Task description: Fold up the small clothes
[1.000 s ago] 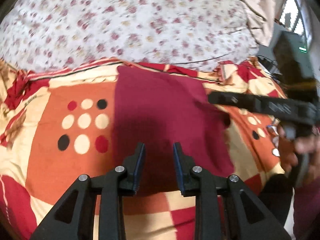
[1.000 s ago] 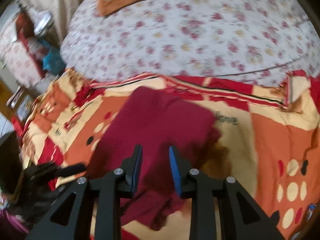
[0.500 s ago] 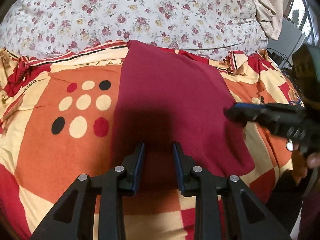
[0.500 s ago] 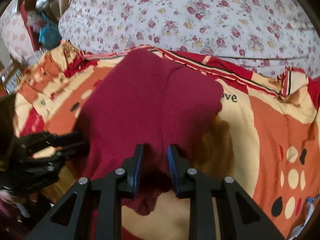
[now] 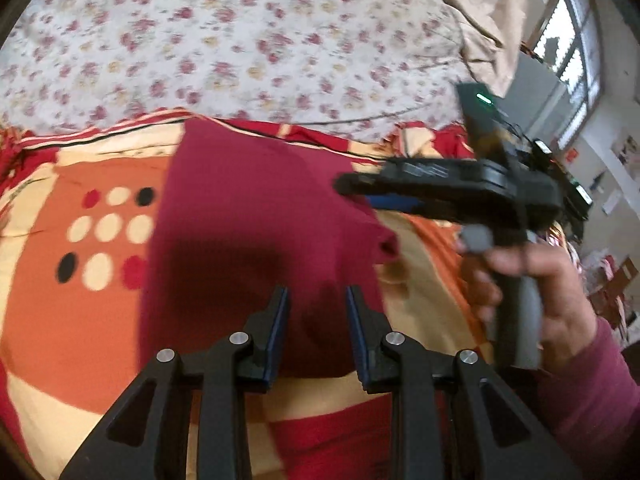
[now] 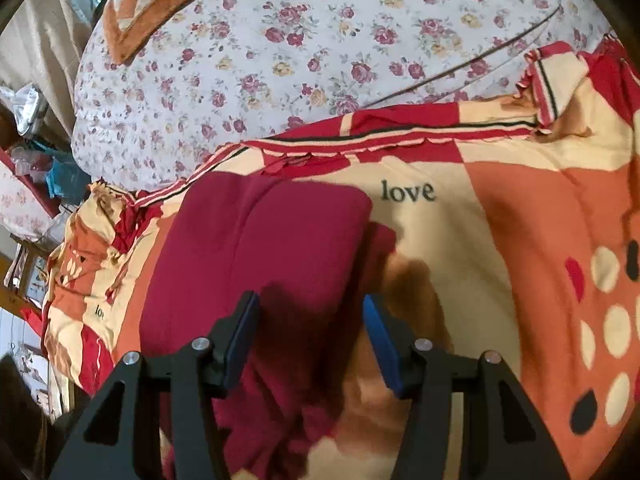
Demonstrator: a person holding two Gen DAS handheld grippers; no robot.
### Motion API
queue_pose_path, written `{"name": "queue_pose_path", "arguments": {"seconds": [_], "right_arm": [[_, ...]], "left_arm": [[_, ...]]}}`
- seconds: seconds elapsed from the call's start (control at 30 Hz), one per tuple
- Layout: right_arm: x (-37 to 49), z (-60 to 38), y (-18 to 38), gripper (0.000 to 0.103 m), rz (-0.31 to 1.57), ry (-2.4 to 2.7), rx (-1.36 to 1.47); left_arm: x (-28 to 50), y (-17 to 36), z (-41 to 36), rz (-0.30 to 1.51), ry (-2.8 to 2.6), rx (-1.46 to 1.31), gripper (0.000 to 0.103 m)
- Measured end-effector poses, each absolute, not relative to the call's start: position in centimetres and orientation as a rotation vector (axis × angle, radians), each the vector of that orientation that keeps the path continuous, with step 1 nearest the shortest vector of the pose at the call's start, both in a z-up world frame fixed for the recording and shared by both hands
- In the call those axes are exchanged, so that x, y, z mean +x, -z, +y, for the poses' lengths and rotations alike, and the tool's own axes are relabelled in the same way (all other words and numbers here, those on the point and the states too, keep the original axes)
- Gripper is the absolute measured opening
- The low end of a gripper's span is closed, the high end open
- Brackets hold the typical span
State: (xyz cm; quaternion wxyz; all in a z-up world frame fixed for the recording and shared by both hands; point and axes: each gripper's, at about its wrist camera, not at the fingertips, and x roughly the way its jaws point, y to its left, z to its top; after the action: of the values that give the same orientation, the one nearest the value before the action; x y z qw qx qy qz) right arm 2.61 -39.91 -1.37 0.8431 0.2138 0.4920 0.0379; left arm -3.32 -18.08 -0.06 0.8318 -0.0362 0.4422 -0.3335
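A dark red garment [image 5: 248,232] lies folded on the orange, red and cream blanket [image 5: 60,320]. It also shows in the right wrist view [image 6: 260,264], with a looser part bunched near the bottom. My left gripper [image 5: 317,300] is open and empty above the garment's near edge. My right gripper [image 6: 310,308] is open wide and empty above the garment's right edge. In the left wrist view the right gripper [image 5: 360,188] hovers at the garment's right side, held by a hand [image 5: 532,292].
A floral sheet [image 6: 320,48] covers the bed beyond the blanket. An orange-bordered cushion [image 6: 148,4] lies at the far end. Shelves with clutter [image 6: 28,160] stand at the left. A window [image 5: 576,60] and pale curtain [image 5: 480,8] are at the right.
My right gripper has opened wide and let go of the garment, which now lies folded. Both grippers have drawn back a little; the left stays open.
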Motion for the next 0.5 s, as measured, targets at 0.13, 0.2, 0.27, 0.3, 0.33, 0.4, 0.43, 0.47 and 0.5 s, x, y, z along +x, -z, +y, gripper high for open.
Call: {"name": "queue_pose_path", "arguments": {"seconds": [0.13, 0.2, 0.27, 0.3, 0.33, 0.4, 0.43, 0.47, 0.5], "right_arm": [[4.4, -39.1, 1.4, 0.016, 1.023, -0.075, 0.387], [5.2, -38.6, 0.8, 0.012, 1.007, -0.073, 0.327], [5.8, -38.2, 0.1, 0.012, 0.990, -0.075, 0.288], [6.2, -38.1, -0.1, 0.012, 0.984, -0.071, 0.265], [6.4, -38.0, -0.1, 0.012, 0.980, -0.064, 0.247], [7.0, -37.9, 0.7, 0.012, 0.991, -0.036, 0.207], [7.3, -38.1, 1.2, 0.012, 1.004, -0.029, 0.207], [7.5, -38.3, 2.0, 0.012, 1.022, -0.022, 0.210], [7.6, -38.6, 2.8, 0.012, 1.041, -0.015, 0.217]], "left_arm": [[-3.2, 1.0, -20.4, 0.988, 0.759, -0.055, 0.007], [-3.0, 1.7, -21.4, 1.015, 0.769, -0.047, 0.007], [-2.7, 2.4, -22.2, 1.040, 0.759, -0.042, 0.007], [-2.4, 2.6, -22.4, 1.045, 0.753, -0.047, 0.007], [-2.3, 2.8, -22.5, 1.047, 0.752, -0.052, 0.007], [-2.0, 3.1, -22.7, 1.053, 0.751, -0.060, 0.007], [-1.9, 3.2, -22.8, 1.055, 0.751, -0.062, 0.007], [-1.9, 3.3, -22.8, 1.055, 0.753, -0.062, 0.007], [-2.0, 3.2, -23.0, 1.052, 0.753, -0.056, 0.007]]}}
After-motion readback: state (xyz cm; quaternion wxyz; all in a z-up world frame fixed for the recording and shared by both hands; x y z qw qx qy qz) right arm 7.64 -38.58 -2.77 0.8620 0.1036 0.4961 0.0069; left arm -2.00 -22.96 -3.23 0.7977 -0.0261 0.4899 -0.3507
